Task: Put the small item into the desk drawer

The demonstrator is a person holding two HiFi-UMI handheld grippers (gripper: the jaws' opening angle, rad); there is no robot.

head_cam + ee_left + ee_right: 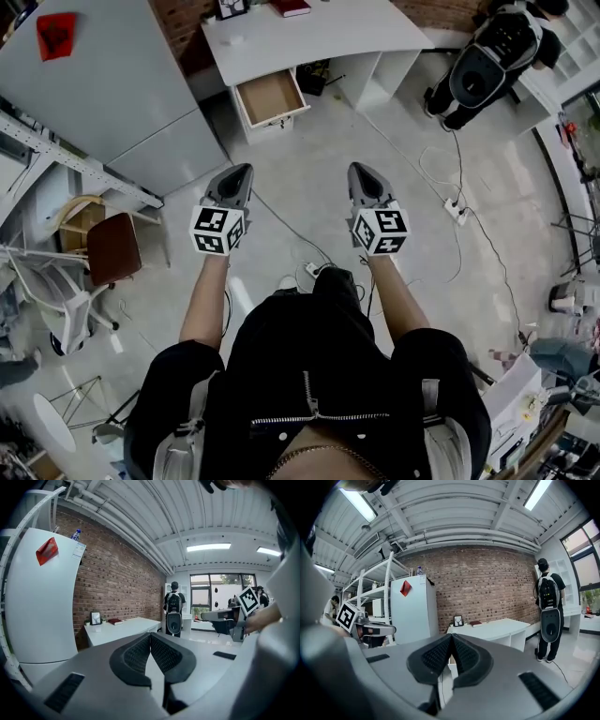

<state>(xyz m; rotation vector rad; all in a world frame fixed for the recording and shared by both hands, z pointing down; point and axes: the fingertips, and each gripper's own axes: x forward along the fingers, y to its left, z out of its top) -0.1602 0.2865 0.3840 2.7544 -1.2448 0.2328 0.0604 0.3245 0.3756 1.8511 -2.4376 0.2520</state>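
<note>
Drawer (270, 97): pulled open under the left end of the desk (328, 37). Small pale item (234, 39) on the desk top at that same end, too small to identify. Picture frame (232, 7) and red book (291, 7) at the desk's back edge. Left gripper (242, 171) and right gripper (361, 169) well short of the desk, side by side, pointing toward it. Both jaw pairs closed together, nothing between. Person with backpack (487, 56) stands right of the desk.

The person wears a black top (300, 347) with a silver zip (319, 415) across it and grey straps (183, 445) on either side of the zip. Ahead of the zip, the left tool (244, 172) and the right tool (360, 171) are grey and tapered. Each carries a black-and-white marker cube (217, 230) and black dimpled pads (166, 656).
</note>
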